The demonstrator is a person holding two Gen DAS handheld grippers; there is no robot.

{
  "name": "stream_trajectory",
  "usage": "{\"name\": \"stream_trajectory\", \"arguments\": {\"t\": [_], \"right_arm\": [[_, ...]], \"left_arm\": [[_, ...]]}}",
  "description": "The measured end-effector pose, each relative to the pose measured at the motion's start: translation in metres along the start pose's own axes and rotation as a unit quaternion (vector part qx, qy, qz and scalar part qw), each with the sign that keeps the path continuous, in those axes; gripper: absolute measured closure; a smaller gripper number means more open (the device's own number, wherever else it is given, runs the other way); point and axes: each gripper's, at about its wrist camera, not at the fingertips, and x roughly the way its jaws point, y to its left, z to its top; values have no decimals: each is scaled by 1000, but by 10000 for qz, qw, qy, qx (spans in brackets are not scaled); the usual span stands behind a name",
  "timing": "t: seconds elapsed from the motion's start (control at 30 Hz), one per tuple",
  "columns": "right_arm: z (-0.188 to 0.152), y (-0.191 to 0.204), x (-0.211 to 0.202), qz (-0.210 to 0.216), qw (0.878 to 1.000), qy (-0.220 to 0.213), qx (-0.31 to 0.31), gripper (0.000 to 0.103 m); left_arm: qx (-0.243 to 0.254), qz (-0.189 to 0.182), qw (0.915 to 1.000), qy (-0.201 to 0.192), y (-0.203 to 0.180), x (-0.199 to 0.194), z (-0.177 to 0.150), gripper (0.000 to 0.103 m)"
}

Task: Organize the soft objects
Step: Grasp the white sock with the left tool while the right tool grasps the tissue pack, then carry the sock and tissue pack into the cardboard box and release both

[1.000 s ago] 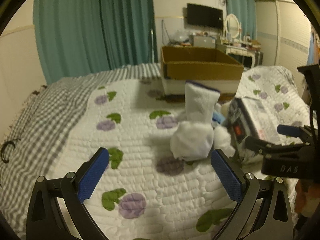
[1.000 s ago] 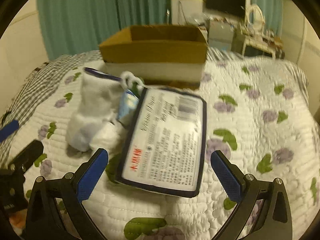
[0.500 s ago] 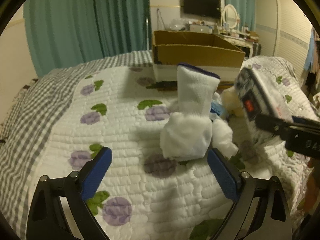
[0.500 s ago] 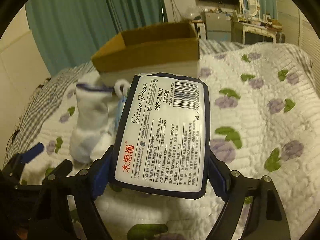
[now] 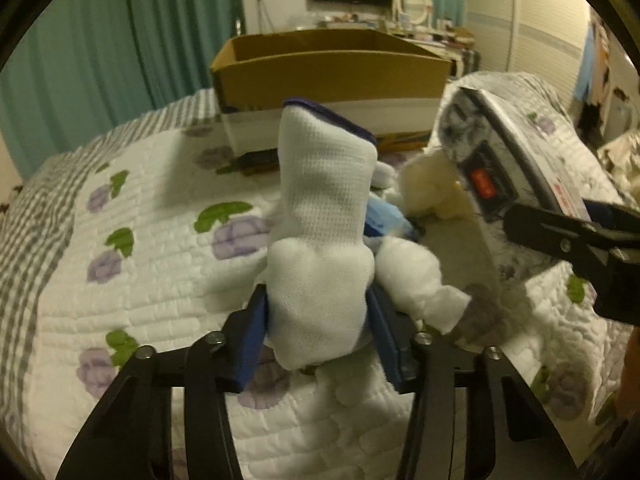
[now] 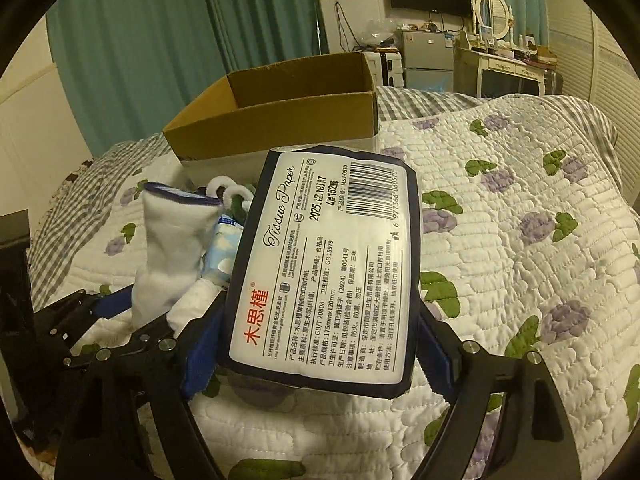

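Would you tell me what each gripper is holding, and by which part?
The left gripper clamps the white sock at its lower, rounded end. The right gripper clamps the tissue pack across its near end.

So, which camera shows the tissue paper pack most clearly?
The right wrist view: the tissue paper pack faces the camera, label readable, clamped in the right hand-held gripper. The left wrist view shows only its blurred end and side.
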Motion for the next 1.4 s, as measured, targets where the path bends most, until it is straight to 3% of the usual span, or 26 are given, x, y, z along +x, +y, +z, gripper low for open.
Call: {"name": "stream_trajectory", "arguments": {"t": [0.1,0.3,0.47,0.63,0.8,0.93,1.07,1.27,1.37,1.4], "right_arm": [[0,0,-2,-26,10000,-19,-19,19],[1,8,-25,-49,9997,-231,-92,19],[10,17,-50,23,9987,-446,-255,19],[50,29,-75,123,9943,-859,-626,19],[113,39,-80,93,9858,-1180,-1191,19],[160,39,-56,90,9827,-1315,-1303,19],[200,29,-7,270,9850,-1180,-1227,19],[222,11,76,344,9889,-819,-1187,19],[219,2,96,334,9879,-812,-1276,17],[219,0,99,310,9879,-841,-1269,14]], "left_arm": [[126,-4,9999,-40,-3,-6,-3,62],[-221,-80,9997,-43,16,-32,-5,63],[-496,-218,9979,-346,29,-65,1,63],[-404,-43,9974,-590,30,-102,32,63],[-410,-177,9949,-906,37,-114,80,62],[-307,42,9953,-922,34,-89,126,62],[-194,-2,9955,-926,34,-45,168,62],[-147,117,9984,-542,39,33,200,61],[-92,145,9985,-527,41,60,203,52],[-32,136,9981,-600,41,65,202,38]]}}
